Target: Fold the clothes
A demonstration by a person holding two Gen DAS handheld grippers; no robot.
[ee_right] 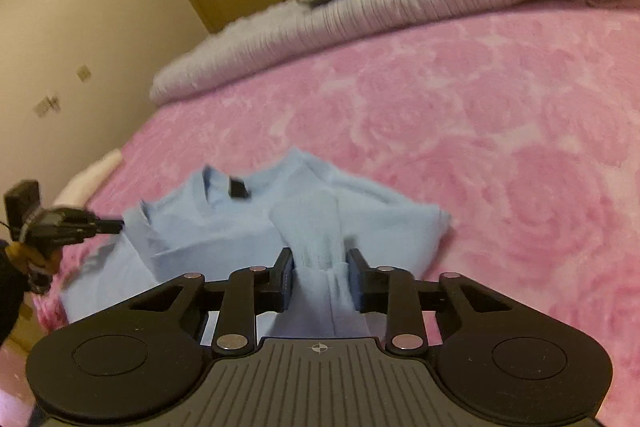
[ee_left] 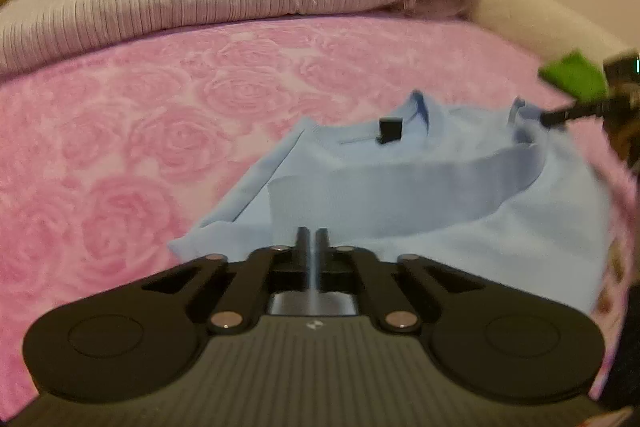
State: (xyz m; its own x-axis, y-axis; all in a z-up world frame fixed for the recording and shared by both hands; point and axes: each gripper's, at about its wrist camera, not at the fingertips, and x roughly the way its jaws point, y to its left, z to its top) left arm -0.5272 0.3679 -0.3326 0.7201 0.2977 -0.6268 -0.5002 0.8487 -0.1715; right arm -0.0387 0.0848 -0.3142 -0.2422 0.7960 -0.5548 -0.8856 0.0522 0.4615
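— Closest in, the right gripper (ee_right: 318, 273) pinches a bunched sleeve of the light blue knit sweater (ee_right: 224, 227).

— And the left gripper (ee_left: 312, 239)?

— Nearly closed, holding nothing visible, above the sweater's hem. The sweater lies near the pink rose-patterned bed (ee_left: 160, 115) edge; bare bedspread stretches beyond.

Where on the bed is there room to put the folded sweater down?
Bare pink blanket lies between the blue sweater and the rolled quilt, with more beyond the sweater. It is crowded at the sweater, where the right gripper grips a sleeve.
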